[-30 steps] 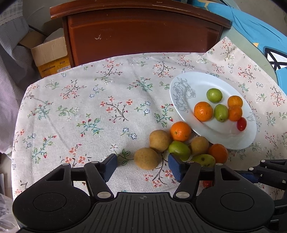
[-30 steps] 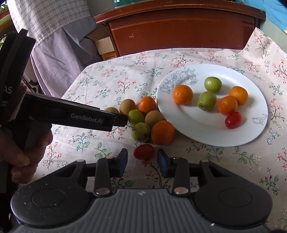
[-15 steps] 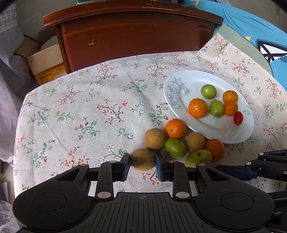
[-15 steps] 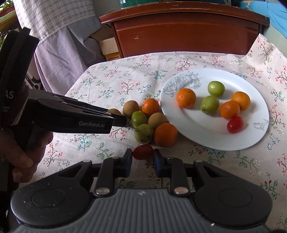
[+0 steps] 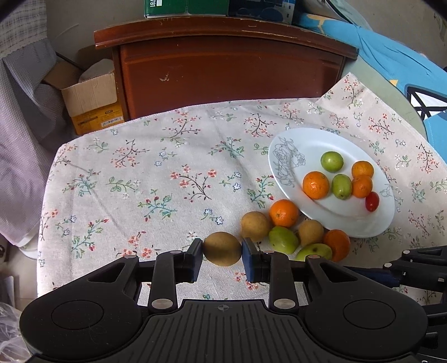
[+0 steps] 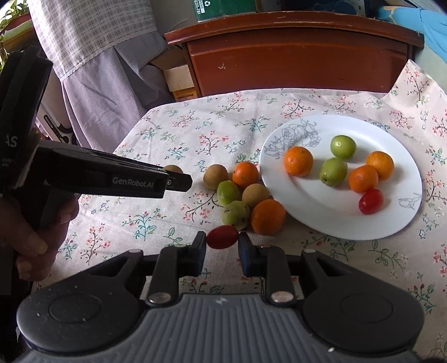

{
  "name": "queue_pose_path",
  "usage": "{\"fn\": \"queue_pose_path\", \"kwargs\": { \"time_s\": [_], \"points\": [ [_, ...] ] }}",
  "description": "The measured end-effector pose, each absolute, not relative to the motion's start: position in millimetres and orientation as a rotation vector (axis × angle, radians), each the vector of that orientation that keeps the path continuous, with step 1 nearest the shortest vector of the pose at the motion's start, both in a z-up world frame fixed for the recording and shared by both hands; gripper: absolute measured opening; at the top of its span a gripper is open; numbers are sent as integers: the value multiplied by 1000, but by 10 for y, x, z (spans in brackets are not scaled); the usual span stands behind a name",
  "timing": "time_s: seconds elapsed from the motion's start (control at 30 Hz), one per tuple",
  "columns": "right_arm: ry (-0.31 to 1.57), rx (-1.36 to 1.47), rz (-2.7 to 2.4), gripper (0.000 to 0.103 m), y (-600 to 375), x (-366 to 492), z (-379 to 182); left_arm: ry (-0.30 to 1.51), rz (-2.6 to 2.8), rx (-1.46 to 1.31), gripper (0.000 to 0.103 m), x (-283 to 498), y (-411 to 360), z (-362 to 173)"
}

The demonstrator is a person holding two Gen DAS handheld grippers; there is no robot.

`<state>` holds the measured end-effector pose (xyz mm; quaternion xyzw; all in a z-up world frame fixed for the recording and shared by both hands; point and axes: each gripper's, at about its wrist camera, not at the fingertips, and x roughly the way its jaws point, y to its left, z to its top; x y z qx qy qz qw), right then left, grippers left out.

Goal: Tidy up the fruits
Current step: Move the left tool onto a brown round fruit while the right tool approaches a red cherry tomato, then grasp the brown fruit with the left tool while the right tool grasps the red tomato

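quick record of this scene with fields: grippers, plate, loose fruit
left gripper: shut on brown fruit
right gripper: shut on red tomato
plate: three oranges, two green fruits, one tomato
loose fruit: pile on the cloth beside the plate: two oranges, two green, two brown

The left gripper (image 6: 178,183), seen from the right wrist camera, has "GenRobot.AI" in pale letters on its black side, and "AS" on its body near the picture's left edge. A green box (image 5: 185,7) on the wooden cabinet (image 5: 223,67) shows "781", printed sideways. The print on the cardboard box (image 5: 93,104) is too small to read.
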<state>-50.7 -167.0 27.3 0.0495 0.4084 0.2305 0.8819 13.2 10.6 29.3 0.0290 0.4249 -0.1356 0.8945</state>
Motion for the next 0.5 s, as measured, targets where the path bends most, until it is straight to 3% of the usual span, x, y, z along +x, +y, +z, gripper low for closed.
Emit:
{"fn": "queue_pose_path", "kwargs": {
  "time_s": [0.5],
  "points": [
    [755, 186, 415, 25, -1941, -408, 557, 794, -289, 31, 27, 171, 37, 542]
  ]
}}
